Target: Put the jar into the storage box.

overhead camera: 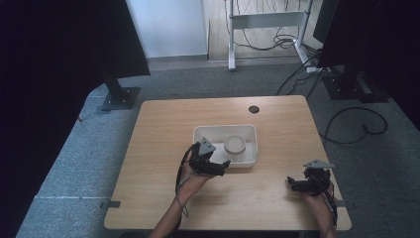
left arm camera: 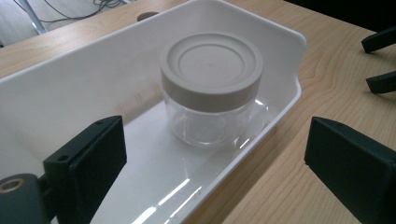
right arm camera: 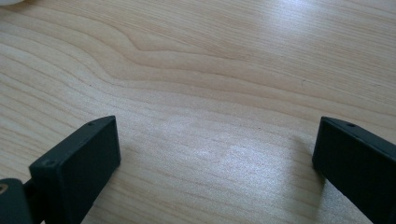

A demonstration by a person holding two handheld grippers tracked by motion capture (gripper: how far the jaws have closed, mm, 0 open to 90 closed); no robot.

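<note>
With both grippers' jaws spread, we should centre the left gripper [left arm camera: 215, 158] squarely on the clear, beige-lidded plastic jar [left arm camera: 211, 88] in the white plastic tray [left arm camera: 84, 88] before closing, while the right gripper [right arm camera: 215, 158] waits over the wooden table [right arm camera: 210, 70].

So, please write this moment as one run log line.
left gripper: open, at white tray | jar: lidded, in tray | right gripper: open, over bare table

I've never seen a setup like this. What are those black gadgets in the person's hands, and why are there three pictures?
A person sits at a wooden table, holding a hand-operated gripper in each hand. The high view looks down from above: the left gripper is beside a white plastic tray, the right gripper over bare wood. The other two pictures come from cameras riding on each gripper, looking along its black fingers. In the tray stands a clear jar with a beige lid. Both grippers are open; nothing is held.
</note>
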